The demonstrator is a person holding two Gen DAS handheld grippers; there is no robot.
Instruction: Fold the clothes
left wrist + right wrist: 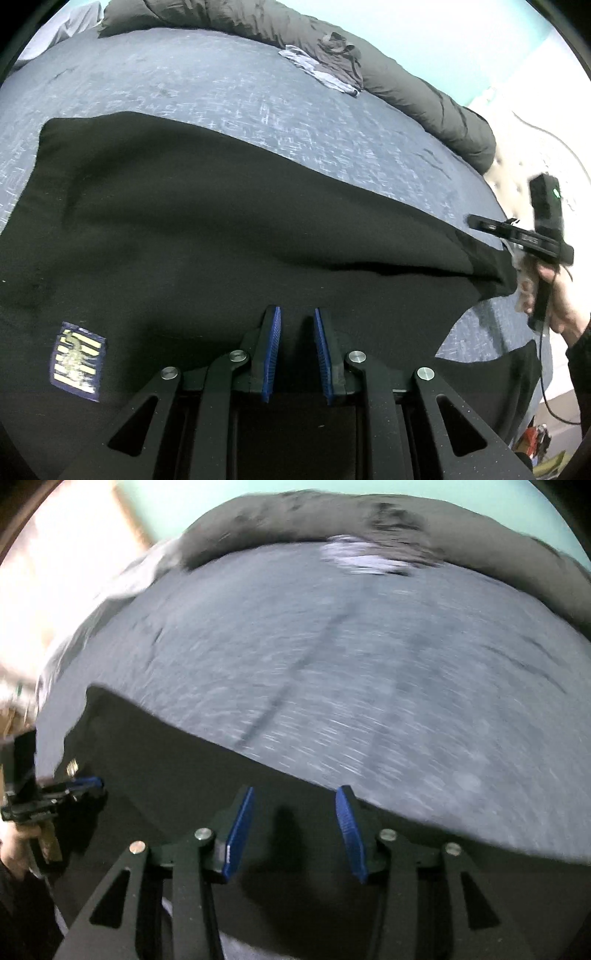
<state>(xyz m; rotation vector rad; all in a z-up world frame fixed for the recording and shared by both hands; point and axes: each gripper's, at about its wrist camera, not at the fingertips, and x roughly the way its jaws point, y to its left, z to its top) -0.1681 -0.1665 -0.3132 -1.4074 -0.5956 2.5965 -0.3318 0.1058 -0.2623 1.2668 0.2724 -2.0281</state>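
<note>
A black garment [229,221] lies spread over the blue-grey bed [221,85], with a blue and yellow patch [77,362] near its left end. My left gripper [297,314] sits at the garment's near edge, and black cloth fills the narrow gap between its blue pads [271,350]. In the right wrist view the left gripper [92,782] rests on the garment's left edge [147,746]. My right gripper [295,794] is open above the garment, with nothing between its pads. The right gripper [476,221], held by a hand [561,295], hovers at the garment's right end.
A rolled dark grey duvet [424,96] runs along the bed's far side, with a small pile of grey and white clothes [328,66] against it. A cable [543,373] hangs from the right gripper. The bed's edge and pale floor lie to the right. The right wrist view is blurred.
</note>
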